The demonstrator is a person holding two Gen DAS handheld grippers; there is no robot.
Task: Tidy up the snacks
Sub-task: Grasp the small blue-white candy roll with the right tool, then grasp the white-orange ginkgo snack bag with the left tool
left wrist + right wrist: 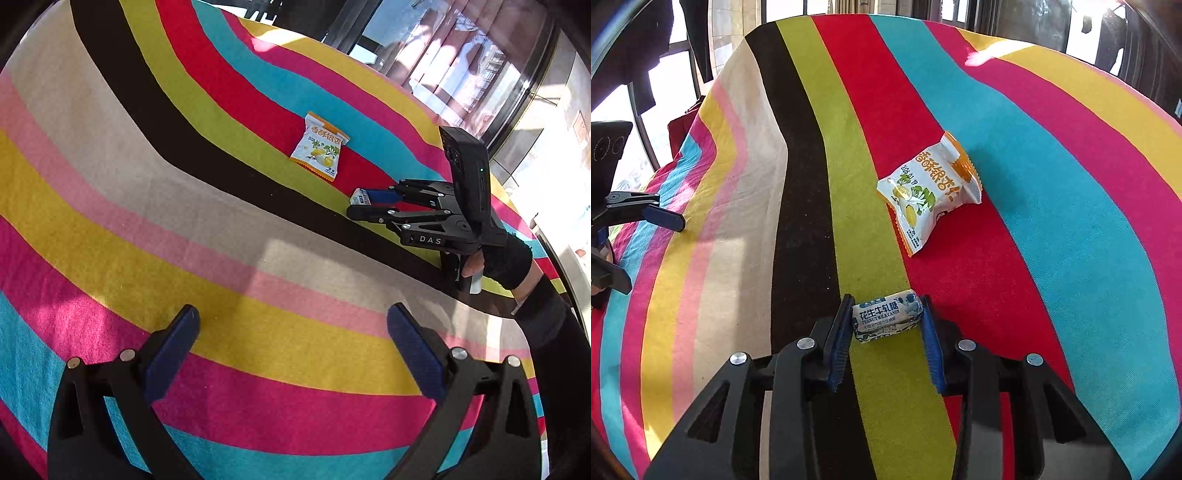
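Note:
My right gripper (886, 314) is shut on a small white and blue peanut milk candy (886, 315), held between its blue pads just above the green stripe of the cloth. It also shows in the left wrist view (364, 205) with the candy (360, 196) at its tips. An orange and white snack packet (929, 192) lies on the red stripe a short way beyond it; the left wrist view shows the packet (320, 147) too. My left gripper (293, 332) is open and empty over the yellow and pink stripes, well apart from both snacks.
A striped multicoloured cloth (184, 206) covers the table. Windows and curtains (461, 62) lie beyond the far edge. The left gripper's tips (663, 218) show at the left edge of the right wrist view.

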